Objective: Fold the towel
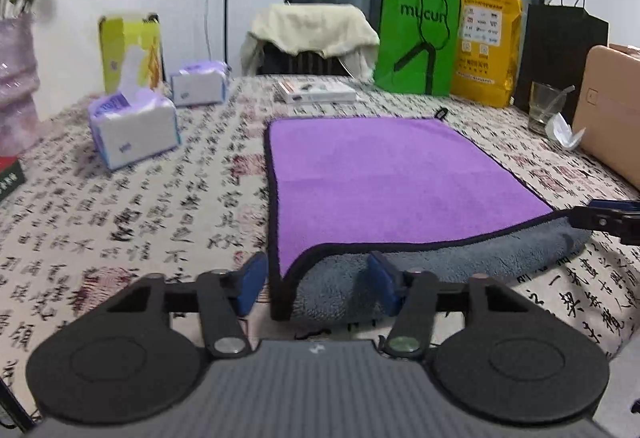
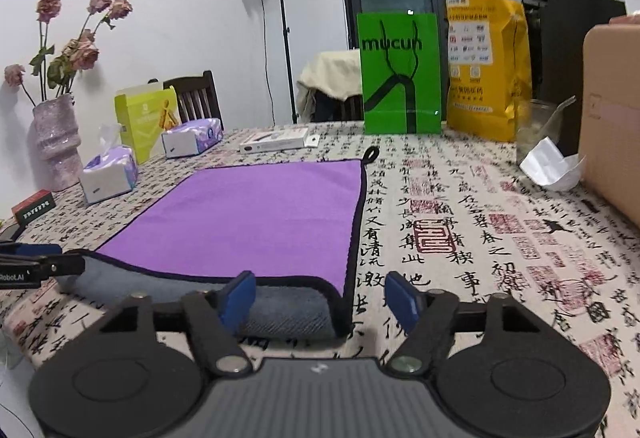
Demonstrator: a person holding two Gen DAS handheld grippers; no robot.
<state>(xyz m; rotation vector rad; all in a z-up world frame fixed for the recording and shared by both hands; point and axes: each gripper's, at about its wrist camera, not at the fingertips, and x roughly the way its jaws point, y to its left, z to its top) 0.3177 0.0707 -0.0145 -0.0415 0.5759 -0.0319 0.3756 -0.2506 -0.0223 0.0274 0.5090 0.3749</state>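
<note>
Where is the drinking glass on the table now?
In the left wrist view the glass stands at the far right, between the yellow bag and the cardboard box.

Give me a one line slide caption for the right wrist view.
Open right gripper straddles the near right corner of the purple towel on the calligraphy tablecloth; left gripper at left.

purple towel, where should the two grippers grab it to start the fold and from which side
Grip the towel at its two near corners, coming from the near edge. That hem is lifted and curled, showing the grey underside, so fingers can slide over and under it. The left gripper and right gripper are both open, each straddling a corner. The far edge, with the hanging loop, lies flat.
</note>
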